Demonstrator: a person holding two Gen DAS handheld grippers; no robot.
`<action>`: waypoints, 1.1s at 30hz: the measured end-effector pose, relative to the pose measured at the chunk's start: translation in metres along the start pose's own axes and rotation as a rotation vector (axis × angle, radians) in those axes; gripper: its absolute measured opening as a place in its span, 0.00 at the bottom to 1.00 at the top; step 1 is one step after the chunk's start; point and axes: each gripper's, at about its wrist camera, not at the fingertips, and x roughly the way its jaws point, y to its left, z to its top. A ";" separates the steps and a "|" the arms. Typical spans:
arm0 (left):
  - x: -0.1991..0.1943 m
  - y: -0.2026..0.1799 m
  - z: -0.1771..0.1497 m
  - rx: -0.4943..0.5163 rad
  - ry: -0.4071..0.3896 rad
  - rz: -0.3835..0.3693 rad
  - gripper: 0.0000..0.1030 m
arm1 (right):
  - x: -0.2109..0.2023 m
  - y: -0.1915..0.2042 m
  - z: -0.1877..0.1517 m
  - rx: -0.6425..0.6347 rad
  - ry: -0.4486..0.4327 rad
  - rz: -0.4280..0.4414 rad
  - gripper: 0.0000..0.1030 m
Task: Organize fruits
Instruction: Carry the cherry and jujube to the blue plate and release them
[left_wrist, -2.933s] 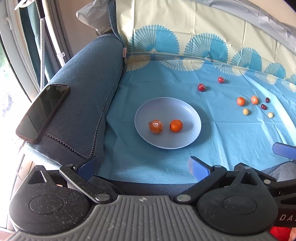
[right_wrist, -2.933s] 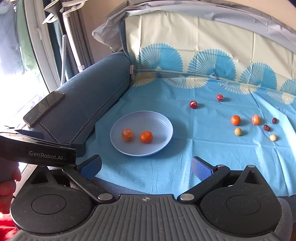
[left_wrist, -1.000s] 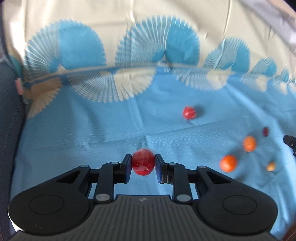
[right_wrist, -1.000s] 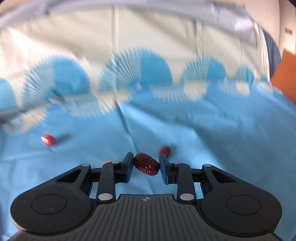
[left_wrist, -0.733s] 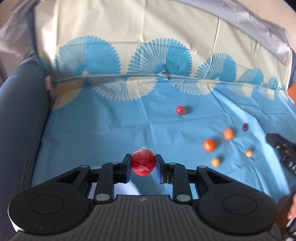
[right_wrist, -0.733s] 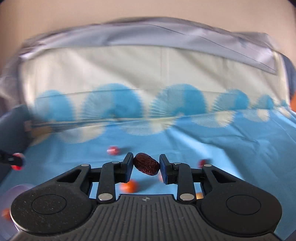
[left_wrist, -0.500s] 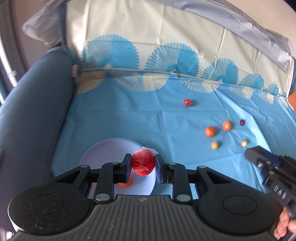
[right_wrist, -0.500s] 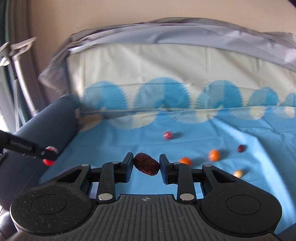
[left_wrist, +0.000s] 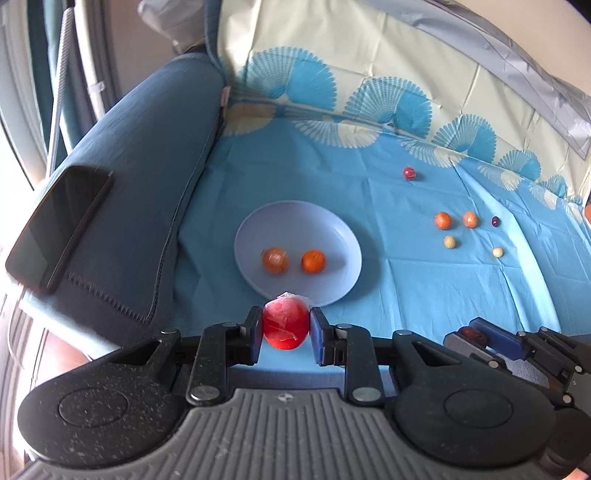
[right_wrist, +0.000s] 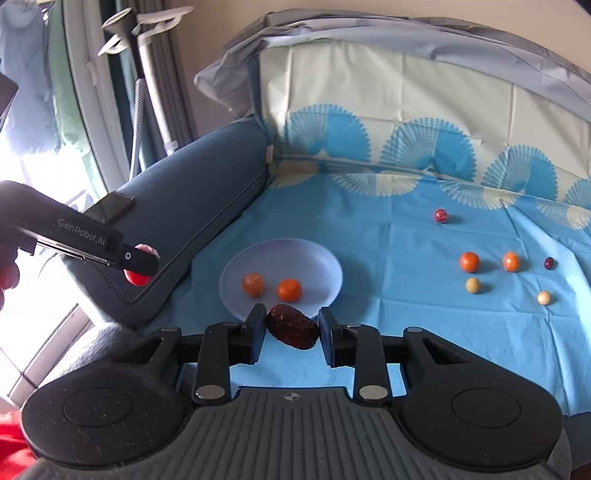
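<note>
Left gripper (left_wrist: 285, 328) jaws clamped on a wrapped red fruit (left_wrist: 285, 328), held just short of the near rim of the lilac plate (left_wrist: 340, 236). Right gripper (right_wrist: 292, 329) jaws pinching a dark wrinkled date (right_wrist: 293, 326), also near the plate's front edge. Plate sits on the blue cloth (left_wrist: 424, 288) and has two orange fruits (left_wrist: 313, 260) in it. Farther right on the cloth: two more orange fruits (left_wrist: 442, 220), two pale round ones (left_wrist: 449, 242), a dark red one (left_wrist: 495, 221). Farthest back, a small red fruit (left_wrist: 409, 172). Phone (left_wrist: 55, 225) on the sofa arm at left.

Red fruit (left_wrist: 285, 324) between hand-held gripper (left_wrist: 285, 330) fingers
</note>
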 end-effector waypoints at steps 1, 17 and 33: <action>-0.002 0.004 -0.004 -0.009 0.000 0.000 0.28 | -0.002 0.006 -0.003 -0.014 0.004 0.003 0.31; 0.001 0.010 -0.002 -0.029 -0.029 -0.025 0.28 | 0.000 0.023 -0.002 -0.079 0.023 -0.018 0.31; 0.076 0.005 0.040 -0.019 0.038 -0.032 0.28 | 0.077 0.002 0.017 -0.050 0.090 -0.015 0.31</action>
